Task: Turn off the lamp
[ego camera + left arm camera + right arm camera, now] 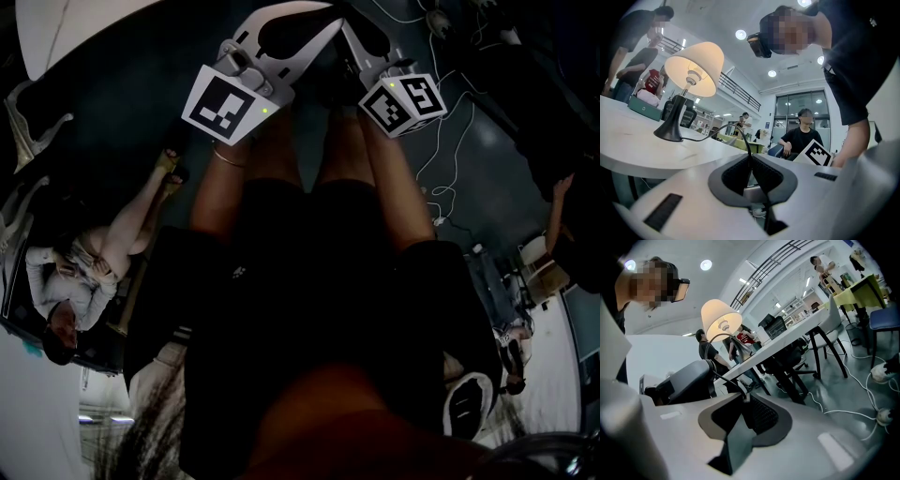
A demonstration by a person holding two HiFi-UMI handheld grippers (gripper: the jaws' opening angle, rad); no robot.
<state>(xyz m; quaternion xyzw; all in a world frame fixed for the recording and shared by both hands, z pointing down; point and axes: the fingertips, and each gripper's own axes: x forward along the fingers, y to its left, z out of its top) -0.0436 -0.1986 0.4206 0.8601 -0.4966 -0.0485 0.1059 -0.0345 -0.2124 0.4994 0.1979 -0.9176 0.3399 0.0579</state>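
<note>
Currently the left gripper (751, 158) and right gripper (743, 400) are both clenched on the black lamp cord (725, 127); the table lamp (692, 70), lit, stands on the bench (628, 140) ahead-left of the left gripper.

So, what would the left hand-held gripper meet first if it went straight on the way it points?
The black cord, pinched between the left hand-held gripper's jaws. Past that, probably the near edge of the white table holding the lamp, though depth is unclear.

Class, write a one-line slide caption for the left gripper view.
Lit lamp on a white table, its black cord pinched in the left gripper's shut jaws.
</note>
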